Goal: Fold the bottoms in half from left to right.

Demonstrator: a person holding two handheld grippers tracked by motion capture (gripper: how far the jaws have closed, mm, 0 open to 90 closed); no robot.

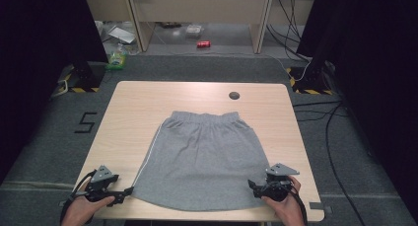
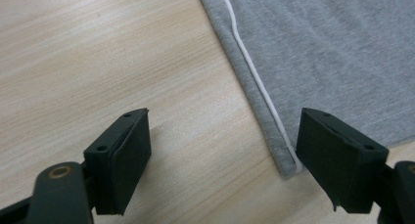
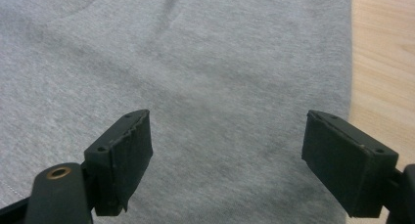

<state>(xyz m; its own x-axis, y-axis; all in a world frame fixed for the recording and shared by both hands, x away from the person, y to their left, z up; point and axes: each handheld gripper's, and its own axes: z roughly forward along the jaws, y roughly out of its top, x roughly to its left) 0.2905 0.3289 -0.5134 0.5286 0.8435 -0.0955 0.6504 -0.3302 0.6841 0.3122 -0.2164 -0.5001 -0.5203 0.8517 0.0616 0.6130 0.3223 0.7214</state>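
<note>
Both tongs were spread wide, nothing gripped: left gripper (image 1: 129, 192) at the lower left of the high view, right gripper (image 1: 252, 184) at lower right. Grey skirt (image 1: 202, 162) was laid flat mid-table, hem nearest. Probably best if each hem corner got pinched fully, white piping (image 2: 254, 72) included, before anything's lifted.

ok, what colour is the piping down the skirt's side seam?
White piping on the grey fabric skirt; clearest in the left gripper view.
</note>
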